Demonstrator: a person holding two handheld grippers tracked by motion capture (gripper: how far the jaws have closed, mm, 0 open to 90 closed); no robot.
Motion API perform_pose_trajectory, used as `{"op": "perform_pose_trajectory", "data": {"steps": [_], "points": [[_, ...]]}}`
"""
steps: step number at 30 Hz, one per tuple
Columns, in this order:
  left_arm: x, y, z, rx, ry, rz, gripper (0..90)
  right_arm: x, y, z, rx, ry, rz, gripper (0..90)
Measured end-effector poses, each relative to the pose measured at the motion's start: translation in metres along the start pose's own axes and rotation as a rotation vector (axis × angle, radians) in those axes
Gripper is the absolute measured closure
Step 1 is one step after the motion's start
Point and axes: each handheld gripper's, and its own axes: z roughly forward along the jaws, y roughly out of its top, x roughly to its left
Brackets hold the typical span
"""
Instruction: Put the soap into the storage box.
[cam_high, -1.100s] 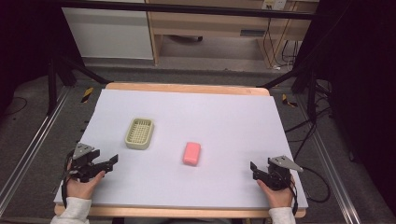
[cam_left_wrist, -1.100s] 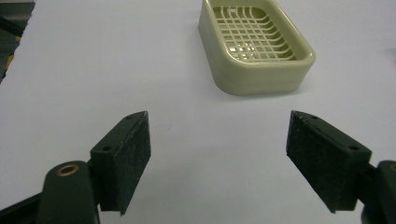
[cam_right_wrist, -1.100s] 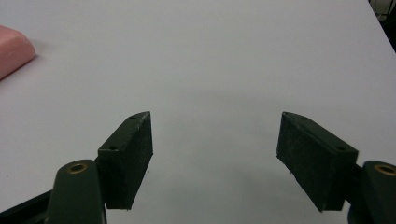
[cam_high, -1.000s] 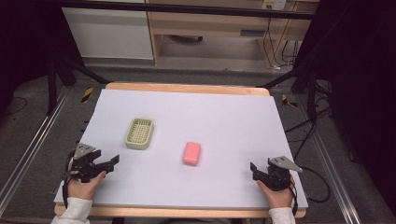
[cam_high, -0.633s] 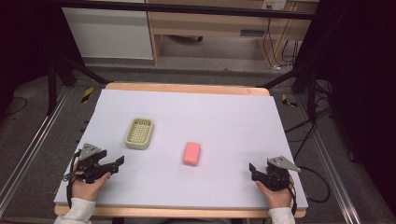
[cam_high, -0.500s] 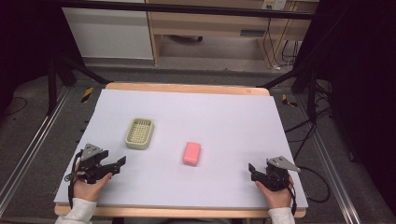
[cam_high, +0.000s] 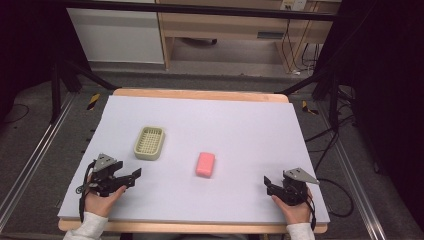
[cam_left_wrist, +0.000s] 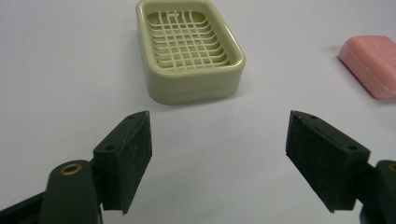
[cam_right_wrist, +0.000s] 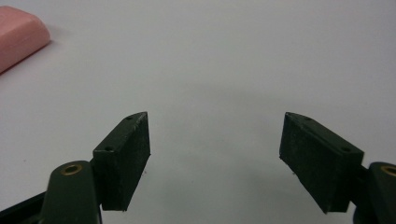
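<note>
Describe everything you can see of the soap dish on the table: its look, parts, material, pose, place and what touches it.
The soap dish is a pale green-cream rounded rectangle that looks like plastic, with a thick raised rim around a sunken open grid floor. It is empty and sits upright, flat on the white table, left of centre. Nothing else touches it: the pink soap lies apart to its right, and the left gripper sits short of it, jaws open.

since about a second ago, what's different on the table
The left gripper slid a little inward over the table, toward the soap dish; its jaws are open and empty. The right gripper kept its place, its empty jaws having just been opening. The soap dish and pink soap lie unmoved.
</note>
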Motion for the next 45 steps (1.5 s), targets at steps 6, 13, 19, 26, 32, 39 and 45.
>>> {"op": "perform_pose_trajectory", "data": {"steps": [6,13,19,26,32,39,45], "points": [[-0.007,0.004,0.0,-0.006,-0.011,0.014,22.3,0.001,0.0,0.001,-0.001,0.004,-0.01,24.6],[-0.02,0.009,-0.002,-0.033,-0.025,0.042,21.9,0.001,0.001,0.001,-0.003,0.007,-0.006,24.3],[-0.026,0.011,-0.001,-0.039,-0.028,0.053,22.2,0.001,0.001,0.001,-0.004,0.005,-0.007,24.3],[-0.032,0.015,0.001,-0.043,-0.028,0.071,23.3,0.001,0.001,0.001,-0.004,0.004,-0.009,24.3],[-0.038,0.017,0.005,-0.038,-0.027,0.084,25.1,0.001,0.002,0.001,-0.003,0.003,-0.009,24.2],[-0.046,0.021,0.01,-0.036,-0.044,0.091,25.4,0.001,0.002,0.001,-0.005,0.0,-0.014,24.3],[-0.049,0.025,0.01,-0.043,-0.05,0.096,25.3,0.002,0.002,0.001,-0.004,-0.007,-0.016,24.6]]}}
